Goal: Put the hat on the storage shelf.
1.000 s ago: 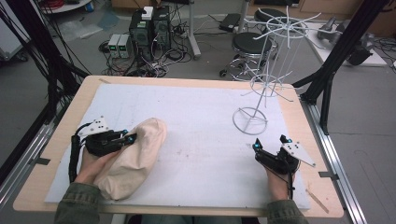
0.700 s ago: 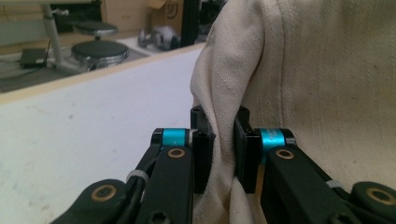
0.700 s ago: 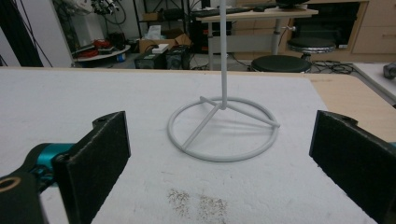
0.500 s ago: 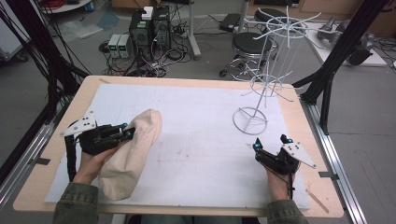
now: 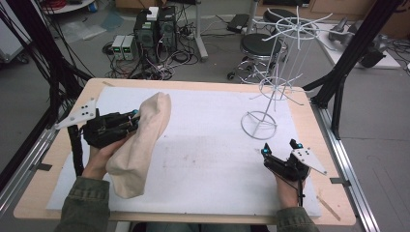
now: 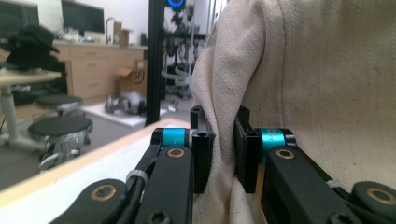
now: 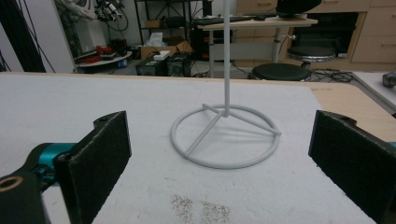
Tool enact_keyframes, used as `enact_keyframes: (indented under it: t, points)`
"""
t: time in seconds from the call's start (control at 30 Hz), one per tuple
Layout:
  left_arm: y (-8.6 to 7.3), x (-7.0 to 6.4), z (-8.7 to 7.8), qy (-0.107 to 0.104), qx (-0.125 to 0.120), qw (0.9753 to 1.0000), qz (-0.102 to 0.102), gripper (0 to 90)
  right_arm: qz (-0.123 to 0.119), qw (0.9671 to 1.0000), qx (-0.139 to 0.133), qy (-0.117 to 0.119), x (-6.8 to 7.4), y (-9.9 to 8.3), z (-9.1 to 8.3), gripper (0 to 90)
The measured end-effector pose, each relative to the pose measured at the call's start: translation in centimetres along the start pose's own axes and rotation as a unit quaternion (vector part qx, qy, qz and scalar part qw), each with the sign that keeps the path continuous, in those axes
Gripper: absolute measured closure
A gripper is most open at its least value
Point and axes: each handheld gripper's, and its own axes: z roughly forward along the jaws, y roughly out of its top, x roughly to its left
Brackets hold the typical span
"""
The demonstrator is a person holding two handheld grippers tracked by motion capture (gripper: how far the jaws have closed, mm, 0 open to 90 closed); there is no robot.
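Observation:
A cream cloth bag [image 5: 142,137] is lifted at the left of the table, tilted with its top end toward the back. My left gripper [image 5: 131,121] is shut on a fold of the bag [image 6: 299,84]; its jaws pinch the cloth [image 6: 223,154] between them. My right gripper [image 5: 279,147] rests open near the front right of the white mat, nothing between its pads. A white wire rack [image 5: 275,82] stands on a ring base [image 5: 259,124] at the right back; the ring base [image 7: 224,135] lies just ahead of my right gripper [image 7: 219,158].
The white mat [image 5: 208,145] covers the wooden table [image 5: 58,159]. Black frame posts [image 5: 345,53] stand at the right and left edges. Stools, computers and cables sit on the floor beyond the far edge.
My left gripper has raised the bag and swung it up and toward the back, so it now stands steeper. The right gripper has stayed in place.

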Motion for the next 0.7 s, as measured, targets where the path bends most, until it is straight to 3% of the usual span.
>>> enact_keyframes:
  t: [0.2,0.7]
  points:
    - [2.2,0.2,1.4,-0.010,-0.019,0.9996,0.020,80.0,0.000,1.0000,0.003,0.000,0.0,0.0,0.1,4.7]
    - [6.2,1.4,6.9,-0.019,-0.057,0.9974,0.040,79.9,0.013,0.9999,0.000,0.005,-0.2,0.0,0.0,4.7]
